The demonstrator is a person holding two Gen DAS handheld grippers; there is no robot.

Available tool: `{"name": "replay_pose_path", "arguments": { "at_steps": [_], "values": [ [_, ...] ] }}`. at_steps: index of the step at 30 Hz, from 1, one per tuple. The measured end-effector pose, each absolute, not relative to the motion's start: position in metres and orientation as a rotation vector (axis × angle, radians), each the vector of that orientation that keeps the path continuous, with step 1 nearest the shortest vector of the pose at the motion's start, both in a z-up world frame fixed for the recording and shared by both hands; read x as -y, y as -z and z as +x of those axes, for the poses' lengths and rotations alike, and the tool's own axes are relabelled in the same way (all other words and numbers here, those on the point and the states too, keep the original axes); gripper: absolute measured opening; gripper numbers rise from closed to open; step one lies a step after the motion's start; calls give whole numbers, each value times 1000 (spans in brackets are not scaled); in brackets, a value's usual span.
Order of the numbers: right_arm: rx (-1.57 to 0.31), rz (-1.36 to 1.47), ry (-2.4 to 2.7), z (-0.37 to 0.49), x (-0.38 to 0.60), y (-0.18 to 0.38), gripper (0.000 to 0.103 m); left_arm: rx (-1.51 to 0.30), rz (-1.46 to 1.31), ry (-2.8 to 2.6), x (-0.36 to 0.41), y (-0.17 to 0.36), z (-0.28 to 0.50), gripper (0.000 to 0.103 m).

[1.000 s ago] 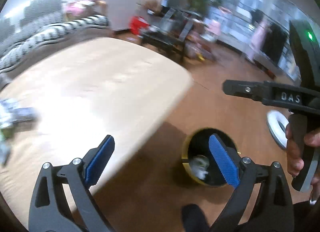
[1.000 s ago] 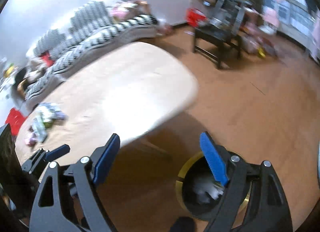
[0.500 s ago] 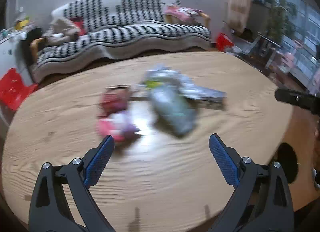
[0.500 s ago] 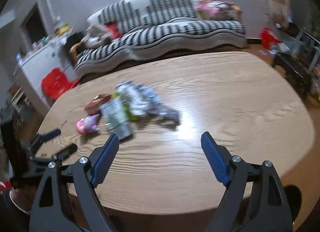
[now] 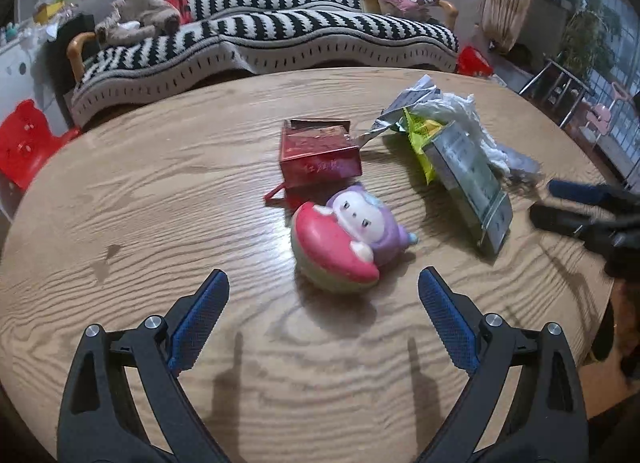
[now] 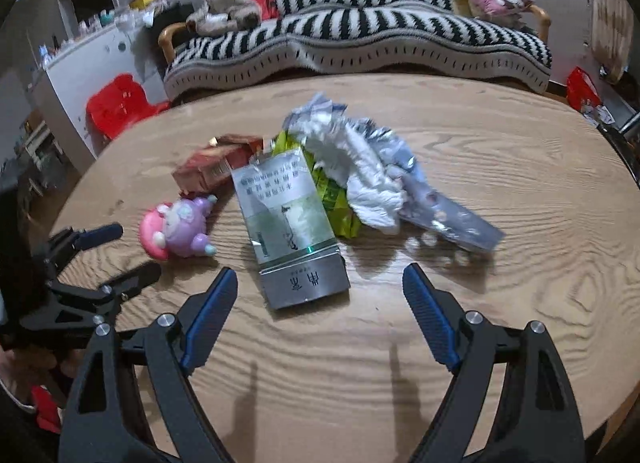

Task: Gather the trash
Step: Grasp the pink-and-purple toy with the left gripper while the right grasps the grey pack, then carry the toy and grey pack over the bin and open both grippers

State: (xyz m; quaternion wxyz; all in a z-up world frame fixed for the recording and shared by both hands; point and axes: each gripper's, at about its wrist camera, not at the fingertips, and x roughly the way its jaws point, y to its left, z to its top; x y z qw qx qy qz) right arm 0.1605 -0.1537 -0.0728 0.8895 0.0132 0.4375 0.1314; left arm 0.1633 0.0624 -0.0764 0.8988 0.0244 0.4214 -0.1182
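Silver-green carton (image 6: 294,223) lies flat on the wooden worktop (image 6: 500,191) just ahead of the spread, empty right tongs (image 6: 320,291); approach step in hand, next move requires lowering and closing.

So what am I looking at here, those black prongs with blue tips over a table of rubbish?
No robot: a person holds one hand-held grasping tool in each hand, with a camera on each looking along its fingers. One picture is from the left tool, the other from the right tool. Both stand open and hold nothing. On the oval wooden table lie a red cardboard box, a pink and purple plush toy, a flat silver-green packet, a yellow-green wrapper and crumpled white paper.
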Motion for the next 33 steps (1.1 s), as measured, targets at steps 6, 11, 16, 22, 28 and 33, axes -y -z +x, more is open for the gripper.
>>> {"name": "replay_pose_path", "arguments": {
  "at_steps": [6,11,16,22,28,33],
  "values": [
    [-934,-13,-284,186,138,94,82,-901,27,258,-52,88,191,93],
    [-956,-25,-284,200,134,107,82,-920,24,269,-48,100,201,93],
    [-943,-82,-278,201,123,110,58,-906,40,282,-44,100,196,73],
    [-909,-110,-299,185,119,94,55,-902,85,232,-43,89,182,52],
    [-859,-99,-311,152,125,63,55,-871,90,200,-46,65,154,51],
    [-838,-111,-311,122,134,46,55,-840,81,164,-39,43,124,51]
  ]
}}
